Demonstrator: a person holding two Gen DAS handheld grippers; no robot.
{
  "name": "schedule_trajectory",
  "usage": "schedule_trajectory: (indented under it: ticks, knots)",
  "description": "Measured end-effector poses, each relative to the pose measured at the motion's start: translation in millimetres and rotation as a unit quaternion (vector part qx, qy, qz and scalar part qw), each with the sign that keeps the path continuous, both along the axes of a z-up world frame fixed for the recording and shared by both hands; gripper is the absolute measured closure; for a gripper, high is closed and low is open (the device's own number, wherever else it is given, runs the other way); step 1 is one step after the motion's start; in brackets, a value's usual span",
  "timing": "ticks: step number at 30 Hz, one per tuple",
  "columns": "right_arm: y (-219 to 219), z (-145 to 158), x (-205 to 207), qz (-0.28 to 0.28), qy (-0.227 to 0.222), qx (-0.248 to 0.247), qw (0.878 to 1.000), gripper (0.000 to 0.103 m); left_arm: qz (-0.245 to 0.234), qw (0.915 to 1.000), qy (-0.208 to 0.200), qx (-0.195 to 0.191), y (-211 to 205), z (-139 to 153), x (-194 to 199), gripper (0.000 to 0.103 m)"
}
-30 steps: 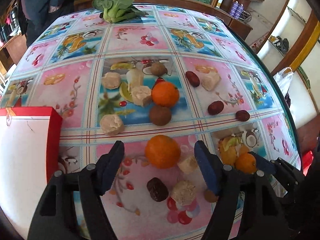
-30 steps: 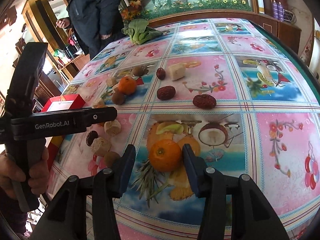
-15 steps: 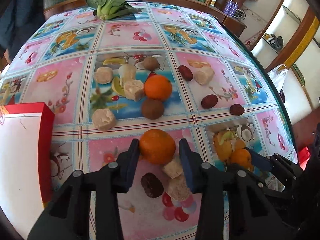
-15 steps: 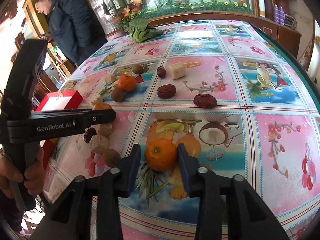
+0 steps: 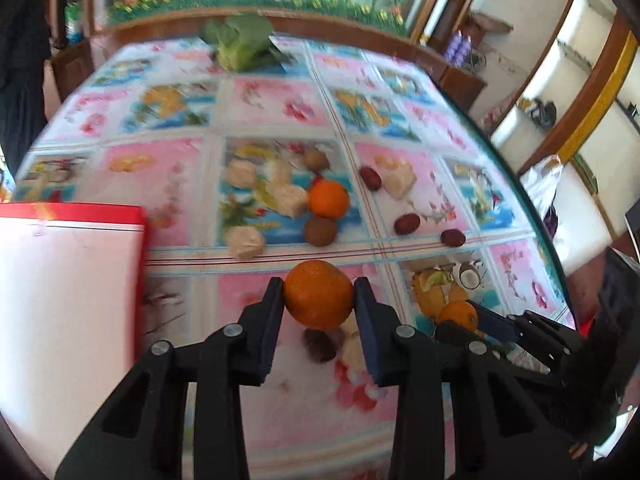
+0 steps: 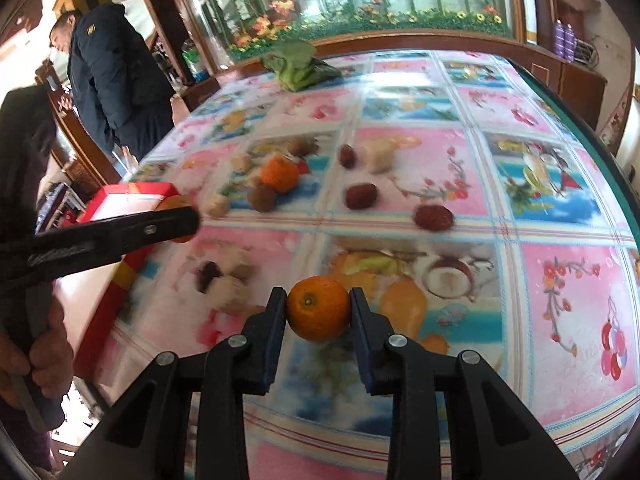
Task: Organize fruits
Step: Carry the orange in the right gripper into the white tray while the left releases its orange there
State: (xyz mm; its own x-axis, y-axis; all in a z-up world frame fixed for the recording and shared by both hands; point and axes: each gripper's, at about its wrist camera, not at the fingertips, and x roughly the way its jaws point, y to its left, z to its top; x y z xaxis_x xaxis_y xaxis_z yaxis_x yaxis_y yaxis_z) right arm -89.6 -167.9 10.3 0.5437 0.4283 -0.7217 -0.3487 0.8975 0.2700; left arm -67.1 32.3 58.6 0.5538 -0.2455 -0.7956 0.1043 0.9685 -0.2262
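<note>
Both tongs clamped on an orange each, near edge of the table.

My left tongs (image 5: 319, 294) have just been closing and now pinch an orange (image 5: 319, 295) across its widest part, pads on opposite sides; my right tongs (image 6: 319, 309) have closed likewise on a second orange (image 6: 318, 309), stem end facing me. Both fruits sit at the fingertips, over the near part of the table (image 6: 560, 320); whether either still touches the cloth I cannot tell. I judge them light, round and firm, with a yielding, slightly slick peel: a grip at the widest girth should hold, while a harder squeeze risks bruising or popping the fruit forward. The red box (image 5: 72, 280) lies left, a likely destination. A third orange (image 5: 329, 199) remains farther off among dates and pale lumps.
</note>
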Motion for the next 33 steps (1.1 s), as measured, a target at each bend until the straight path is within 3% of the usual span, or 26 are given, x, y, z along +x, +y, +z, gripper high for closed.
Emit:
schedule_trajectory:
  ticks: [8,17,24,33]
  knots:
    - [57,19,-10,0.064,-0.015,0.029,0.997,0.072,0.099,0.9931,-0.054,0.032,85,31,-69,0.066]
    - [165,37,-38,0.181,-0.048,0.002,0.982,0.073,0.177,0.9795,-0.047,0.083,149,14,-120,0.066]
    - [239,22,-53,0.256,-0.04,-0.038,0.965,0.072,0.205,0.9733,-0.021,0.101,178,-9,-138,0.066]
    - [268,-10,-45,0.26,-0.016,-0.105,0.96,0.072,0.2,0.9747,0.003,0.1,184,-30,-143,0.066]
